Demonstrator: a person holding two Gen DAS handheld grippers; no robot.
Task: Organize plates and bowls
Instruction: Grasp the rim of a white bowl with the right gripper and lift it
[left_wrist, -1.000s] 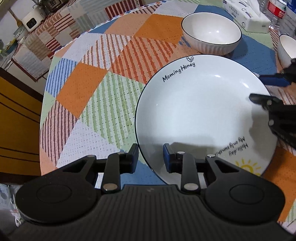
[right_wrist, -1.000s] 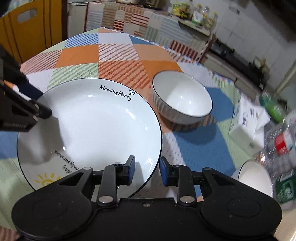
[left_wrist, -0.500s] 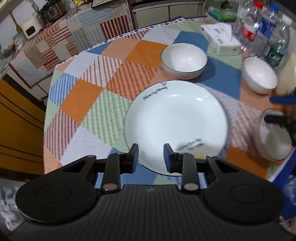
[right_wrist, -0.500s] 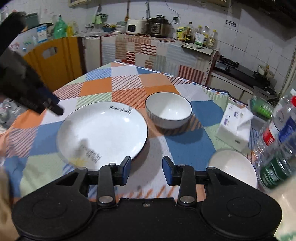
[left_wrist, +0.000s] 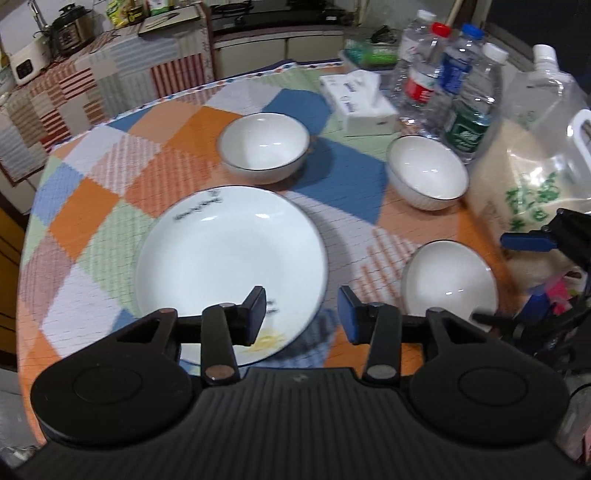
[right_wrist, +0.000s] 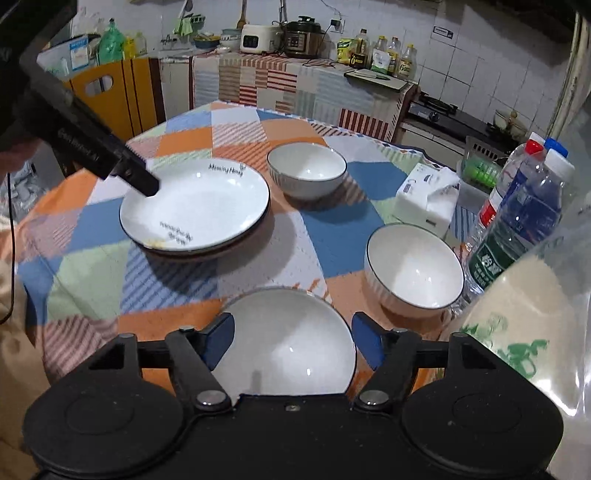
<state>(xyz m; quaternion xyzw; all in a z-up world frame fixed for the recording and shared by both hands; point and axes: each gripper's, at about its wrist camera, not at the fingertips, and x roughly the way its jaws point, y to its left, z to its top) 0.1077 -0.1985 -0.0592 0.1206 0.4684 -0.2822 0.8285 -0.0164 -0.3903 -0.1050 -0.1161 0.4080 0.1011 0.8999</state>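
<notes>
- Left gripper (left_wrist: 302, 308) hangs above the near rim of the plate (left_wrist: 231, 254), jaws spread, holding nothing.
- Right gripper (right_wrist: 291, 341) sits over the near bowl (right_wrist: 286, 345), jaws wide apart on either side of it; whether they touch it I cannot tell.
- The plate rests on the patchwork surface (right_wrist: 184, 280), a second plate's rim showing beneath it.
- Two more bowls: far bowl (right_wrist: 306, 170) just beyond the plate, right bowl (right_wrist: 413, 271) beside the bottles (right_wrist: 524, 210).
</notes>
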